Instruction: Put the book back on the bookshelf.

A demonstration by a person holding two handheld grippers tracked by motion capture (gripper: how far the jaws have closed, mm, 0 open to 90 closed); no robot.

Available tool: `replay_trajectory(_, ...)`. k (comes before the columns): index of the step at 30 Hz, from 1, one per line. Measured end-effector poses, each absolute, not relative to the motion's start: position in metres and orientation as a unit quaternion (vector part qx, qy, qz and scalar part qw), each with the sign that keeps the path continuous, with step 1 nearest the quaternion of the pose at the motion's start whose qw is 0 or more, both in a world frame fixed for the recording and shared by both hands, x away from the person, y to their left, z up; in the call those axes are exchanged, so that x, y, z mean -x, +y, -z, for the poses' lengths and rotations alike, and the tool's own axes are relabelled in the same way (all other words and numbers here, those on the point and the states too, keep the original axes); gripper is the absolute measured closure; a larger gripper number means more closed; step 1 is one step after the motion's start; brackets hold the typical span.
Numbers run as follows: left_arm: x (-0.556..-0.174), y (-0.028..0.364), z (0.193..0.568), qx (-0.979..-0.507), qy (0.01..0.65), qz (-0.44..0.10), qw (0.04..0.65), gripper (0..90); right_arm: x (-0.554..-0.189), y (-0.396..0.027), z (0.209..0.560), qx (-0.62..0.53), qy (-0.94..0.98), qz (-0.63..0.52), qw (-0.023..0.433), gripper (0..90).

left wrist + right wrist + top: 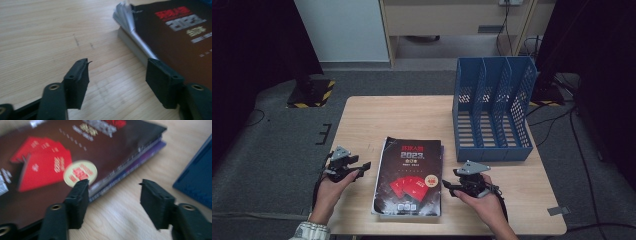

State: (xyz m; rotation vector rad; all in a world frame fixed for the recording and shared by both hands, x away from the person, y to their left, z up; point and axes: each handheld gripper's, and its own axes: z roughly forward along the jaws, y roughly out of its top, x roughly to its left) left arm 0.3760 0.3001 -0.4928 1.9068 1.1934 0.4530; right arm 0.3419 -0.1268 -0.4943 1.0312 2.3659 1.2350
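Observation:
A dark-covered book (409, 175) with red cards and "2023" printed on it lies on top of a small stack in the middle of the wooden table (377, 120). My left gripper (363, 167) rests just left of the stack, open, its jaws pointing at the book's left edge (180, 37). In the left gripper view bare wood lies between the jaws of the left gripper (117, 67). My right gripper (447, 188) sits at the stack's right side, open. In its own view the right gripper (113, 186) has its left jaw over the book's edge (62, 150) and table between the jaws.
A blue three-slot file holder (492, 110) stands at the table's back right, its corner (197, 182) close to the right gripper. Under the top book lie a purple-edged one (140, 160) and a grey one (132, 46). Bare wood runs behind and left of the stack.

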Motion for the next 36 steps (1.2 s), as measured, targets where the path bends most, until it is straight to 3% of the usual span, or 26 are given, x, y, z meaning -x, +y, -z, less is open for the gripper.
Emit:
replay_trajectory(3, -0.373, 0.292, 0.487, -0.755, 0.471, -0.173, 0.422, 46.1, -0.343, -0.123, 0.490, -0.350, 0.810, -0.451, 0.136, 46.0)
replay_trajectory(11, -0.369, 0.270, 0.481, -0.756, 0.456, -0.162, 0.441, 57.4, -0.372, -0.101, 0.491, -0.368, 0.802, -0.458, 0.102, 29.6)
replay_trajectory(17, -0.373, 0.255, 0.490, -0.766, 0.453, -0.162, 0.426, 57.3, -0.400, -0.094, 0.498, -0.388, 0.786, -0.473, 0.090, 25.4)
replay_trajectory(24, -0.374, 0.244, 0.499, -0.789, 0.445, -0.160, 0.393, 55.9, -0.393, -0.097, 0.512, -0.403, 0.781, -0.471, 0.080, 19.7)
replay_trajectory(36, -0.375, 0.247, 0.503, -0.786, 0.447, -0.150, 0.399, 55.6, -0.396, -0.095, 0.527, -0.409, 0.785, -0.462, 0.047, 16.6)
